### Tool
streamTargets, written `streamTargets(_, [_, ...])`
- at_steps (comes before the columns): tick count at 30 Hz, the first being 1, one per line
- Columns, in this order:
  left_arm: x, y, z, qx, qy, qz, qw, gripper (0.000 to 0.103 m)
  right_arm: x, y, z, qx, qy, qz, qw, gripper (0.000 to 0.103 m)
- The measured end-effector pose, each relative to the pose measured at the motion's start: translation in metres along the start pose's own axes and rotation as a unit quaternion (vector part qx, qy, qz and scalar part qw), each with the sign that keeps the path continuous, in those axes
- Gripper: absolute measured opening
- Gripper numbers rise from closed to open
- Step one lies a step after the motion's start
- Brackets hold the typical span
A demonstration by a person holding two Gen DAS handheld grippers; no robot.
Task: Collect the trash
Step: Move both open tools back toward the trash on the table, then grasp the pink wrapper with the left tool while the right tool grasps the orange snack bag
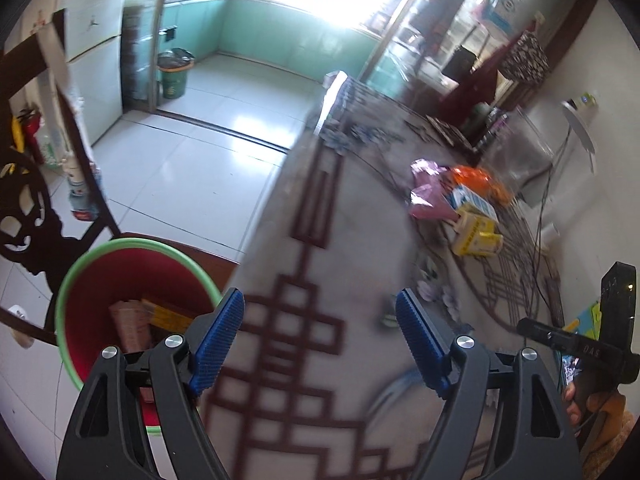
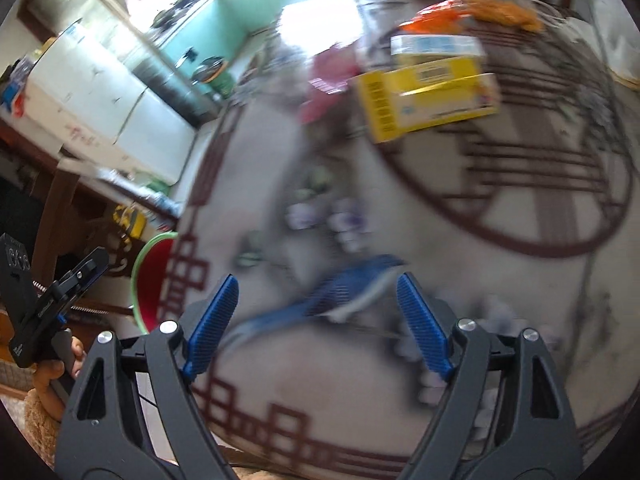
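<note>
left wrist view, left claw (image 1: pixel 320 334) spread above table (image 1: pixel 360 216), right claw (image 2: pixel 318 320) spread likewise

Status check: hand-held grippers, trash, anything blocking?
Left hand-held gripper open, empty. Right hand-held gripper open, empty. Yellow box among wrappers on table, uncollected; red bin holds some trash. Path unobstructed.

A patterned surface (image 1: pixel 304 280) fills the near view. Far left, a white fridge (image 1: pixel 96 40) stands by a green bin (image 1: pixel 174 80) on the tiled kitchen floor (image 1: pixel 192 168).
</note>
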State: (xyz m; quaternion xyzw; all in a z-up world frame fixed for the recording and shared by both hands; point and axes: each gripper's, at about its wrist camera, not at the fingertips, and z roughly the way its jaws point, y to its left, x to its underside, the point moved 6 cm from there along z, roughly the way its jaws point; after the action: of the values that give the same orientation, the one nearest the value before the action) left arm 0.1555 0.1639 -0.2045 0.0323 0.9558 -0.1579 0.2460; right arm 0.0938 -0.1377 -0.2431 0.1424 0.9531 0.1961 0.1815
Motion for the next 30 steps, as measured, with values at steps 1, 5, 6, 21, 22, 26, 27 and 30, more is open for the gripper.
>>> streamTargets(1, [0.0, -0.006, 0.002, 0.002, 0.002, 0.001, 1.0, 0.075, -0.004, -0.008, -0.005, 0.007, -0.005, 0.001, 1.0, 0.08])
streamTargets(5, [-0.003, -0.028, 0.007, 0.003, -0.004, 0.005, 1.0, 0.075, -0.037, -0.041, -0.025, 0.028, -0.034, -0.003, 0.999, 0.08])
streamTargets(6, [-0.003, -0.031, 0.008, 0.002, -0.006, 0.004, 1.0, 0.075, -0.052, -0.05, -0.031, 0.035, -0.046, -0.011, 0.998, 0.08])
streamTargets(21, [-0.037, -0.118, 0.037, -0.049, -0.042, -0.019, 0.9977, 0.077, -0.291, -0.14, 0.057, 0.052, -0.046, -0.049, 0.996, 0.08])
streamTargets(22, [-0.039, -0.125, 0.041, -0.056, -0.044, -0.016, 0.9973, 0.077, -0.301, -0.146, 0.068, 0.053, -0.043, -0.045, 0.997, 0.08])
streamTargets(26, [-0.05, -0.139, 0.053, -0.068, -0.047, -0.014, 0.9965, 0.078, -0.324, -0.165, 0.112, 0.03, -0.001, -0.013, 0.999, 0.08])
streamTargets(27, [-0.054, -0.142, 0.056, -0.07, -0.048, -0.014, 0.9963, 0.078, -0.327, -0.167, 0.118, 0.028, 0.003, -0.012, 1.0, 0.08])
streamTargets(30, [-0.064, -0.15, 0.07, -0.072, -0.042, -0.014, 0.9964, 0.079, -0.328, -0.17, 0.132, 0.018, 0.022, -0.023, 0.999, 0.079])
